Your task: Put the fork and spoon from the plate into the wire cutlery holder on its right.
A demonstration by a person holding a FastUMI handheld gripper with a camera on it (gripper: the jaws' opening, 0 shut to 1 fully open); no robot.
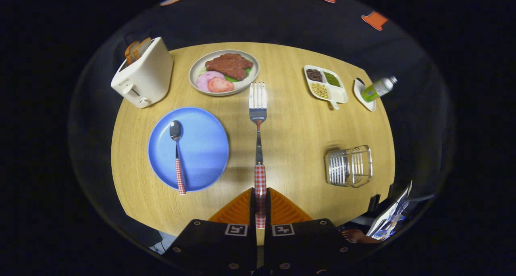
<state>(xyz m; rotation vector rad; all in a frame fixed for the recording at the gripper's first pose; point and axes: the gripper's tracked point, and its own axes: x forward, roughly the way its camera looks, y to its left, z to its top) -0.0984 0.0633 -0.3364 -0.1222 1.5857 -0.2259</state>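
Gripper [260, 195] clamping the fork [258, 119] by its red-checked handle, both fingers [242, 207] pressing on it, jaws closed around the handle. Fork pointing straight ahead from the fingers, tines up over the round wooden table [290, 147], hanging just right of the blue plate [201, 147]. Spoon [177, 155] lying on the blue plate, bowl at the far side, checked handle reaching over the plate's near rim. Wire cutlery holder [349, 166] standing well to the right of the blue plate, empty. Beyond the blue plate, a white toaster [143, 75] holding bread, and a dish of meat and ham slices [224, 71]. Far right of the blue plate, a divided tray of beans [325, 85] and a small bottle [378, 89] leaning on a white dish.
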